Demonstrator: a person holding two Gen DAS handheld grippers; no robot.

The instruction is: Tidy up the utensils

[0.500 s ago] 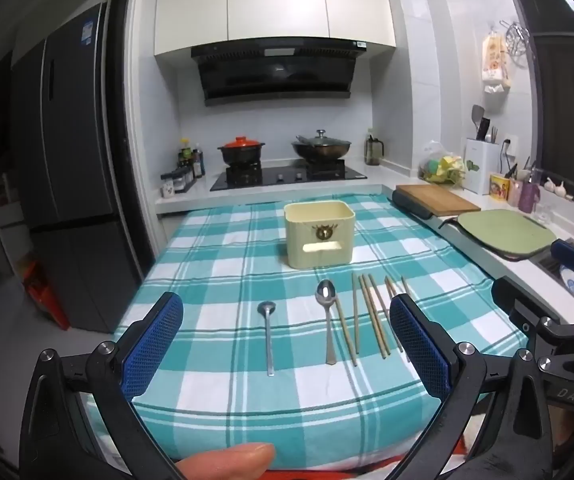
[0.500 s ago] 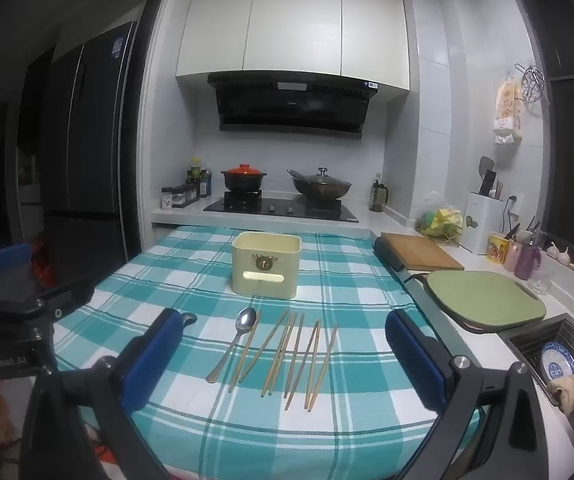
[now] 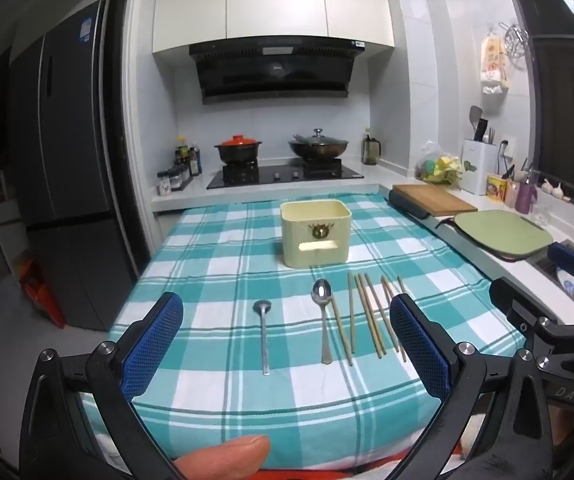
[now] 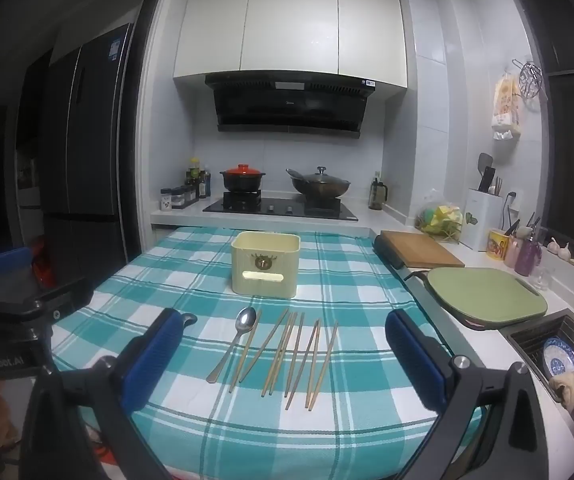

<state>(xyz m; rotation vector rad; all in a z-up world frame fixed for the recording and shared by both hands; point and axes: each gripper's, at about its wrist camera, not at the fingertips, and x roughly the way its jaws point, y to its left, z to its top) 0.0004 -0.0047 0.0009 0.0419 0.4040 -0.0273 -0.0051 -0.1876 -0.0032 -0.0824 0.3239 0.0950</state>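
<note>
Left wrist view: the left tongs (image 3: 287, 344) stand wide apart and grip nothing, hovering at lower centre over the near edge of the checked surface (image 3: 207, 264). A small spoon (image 3: 263, 332) and a larger spoon (image 3: 323, 320) lie flat at centre, chopsticks (image 3: 367, 316) just right of them, all in a row, likely laid out for picking. The cream holder (image 3: 315, 232) stands beyond, its inside hidden.

Right wrist view: the right tongs (image 4: 283, 356) are equally spread and empty. Chopsticks sit mid-frame; the small spoon is largely masked by the left blue pad (image 4: 153, 356).

small spoon (image 4: 188, 319): mostly hidden by left jaw | holder (image 3: 315, 233) interior: unseen
</note>
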